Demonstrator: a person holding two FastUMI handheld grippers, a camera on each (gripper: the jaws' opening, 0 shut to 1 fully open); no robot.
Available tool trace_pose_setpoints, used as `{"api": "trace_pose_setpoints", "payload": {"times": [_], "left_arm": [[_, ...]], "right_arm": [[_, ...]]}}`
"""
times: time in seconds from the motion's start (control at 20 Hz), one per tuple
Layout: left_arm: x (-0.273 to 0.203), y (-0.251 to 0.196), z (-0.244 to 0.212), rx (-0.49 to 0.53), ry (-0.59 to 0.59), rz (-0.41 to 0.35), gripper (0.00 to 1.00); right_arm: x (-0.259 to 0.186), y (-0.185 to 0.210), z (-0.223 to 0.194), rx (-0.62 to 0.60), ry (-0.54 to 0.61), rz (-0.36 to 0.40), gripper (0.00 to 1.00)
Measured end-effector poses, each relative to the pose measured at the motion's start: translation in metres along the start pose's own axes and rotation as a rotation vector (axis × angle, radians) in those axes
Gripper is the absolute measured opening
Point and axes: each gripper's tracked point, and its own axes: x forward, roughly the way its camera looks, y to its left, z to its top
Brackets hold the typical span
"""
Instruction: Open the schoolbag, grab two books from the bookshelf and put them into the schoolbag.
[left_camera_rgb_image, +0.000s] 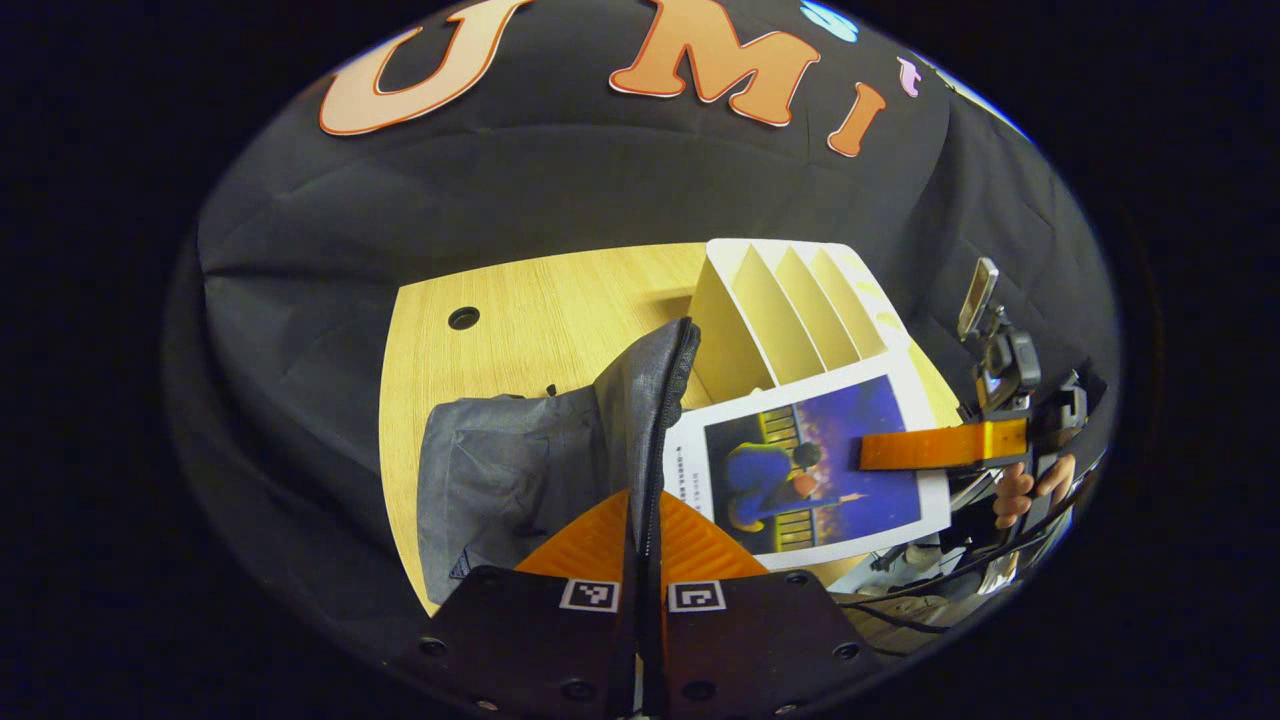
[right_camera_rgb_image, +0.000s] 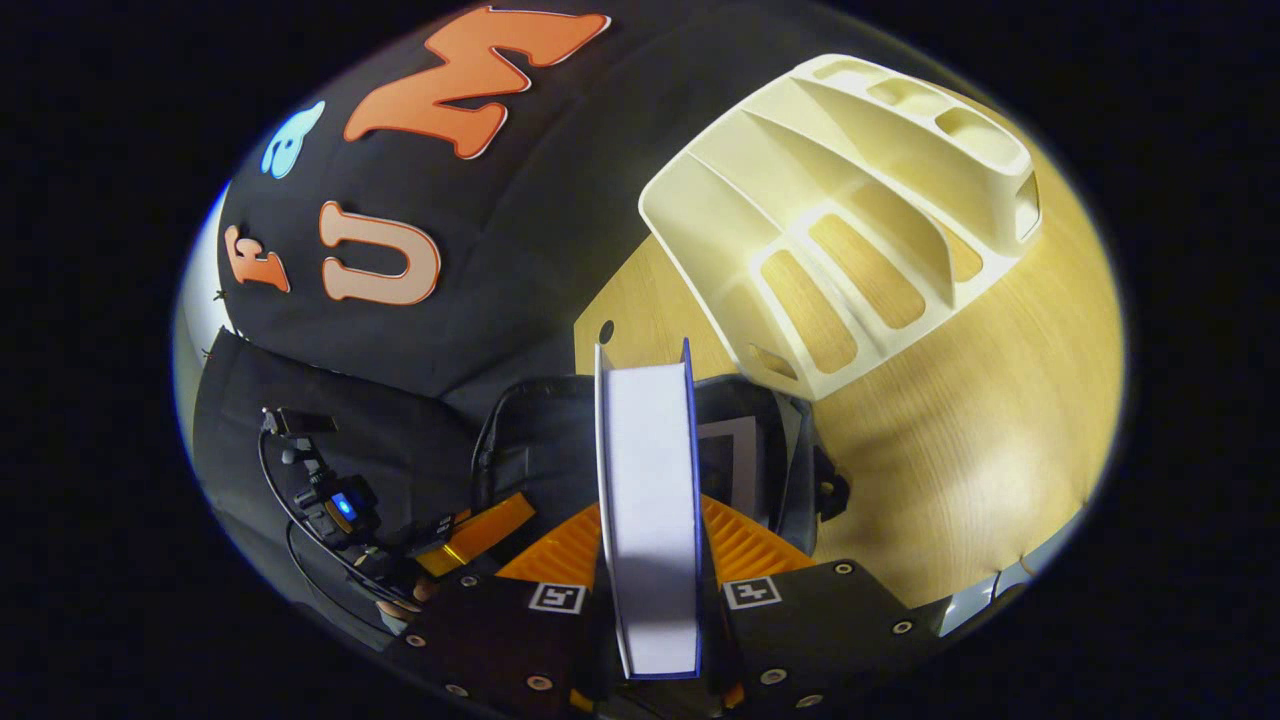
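Observation:
In the left gripper view, the grey schoolbag (left_camera_rgb_image: 500, 470) lies on the wooden table (left_camera_rgb_image: 520, 300). My left gripper (left_camera_rgb_image: 645, 520) is shut on the zippered edge of its opening and holds that edge up. To the right, a book with a blue picture cover (left_camera_rgb_image: 810, 470) hangs beside the raised edge, held by my right gripper (left_camera_rgb_image: 940, 445). In the right gripper view, the same book (right_camera_rgb_image: 650, 480) stands edge-on, pages toward the camera, with my right gripper (right_camera_rgb_image: 650, 540) shut on it. The dark bag opening (right_camera_rgb_image: 540, 430) lies just beyond it.
The cream bookshelf (left_camera_rgb_image: 790, 310) with slanted dividers stands behind the bag; its slots (right_camera_rgb_image: 850, 220) look empty. A hand (left_camera_rgb_image: 1020, 490) and cables (left_camera_rgb_image: 950, 570) are at the right. A small hole (left_camera_rgb_image: 463, 318) marks the table's far left. Bare wood (right_camera_rgb_image: 980, 440) spreads to the right.

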Motion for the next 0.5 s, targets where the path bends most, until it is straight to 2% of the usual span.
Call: {"api": "trace_pose_setpoints", "payload": {"times": [0.15,0.4,0.5], "left_arm": [[-0.004,0.000,0.002,-0.003,-0.014,-0.006,0.04],[-0.008,-0.007,0.004,-0.019,-0.047,-0.030,0.04],[-0.007,-0.016,0.004,-0.018,-0.052,-0.053,0.04]], "right_arm": [[0.021,0.006,-0.009,0.082,0.018,0.054,0.35],[0.056,0.007,-0.018,0.063,0.018,0.077,0.35],[0.060,-0.001,-0.026,0.108,0.027,0.089,0.36]]}}
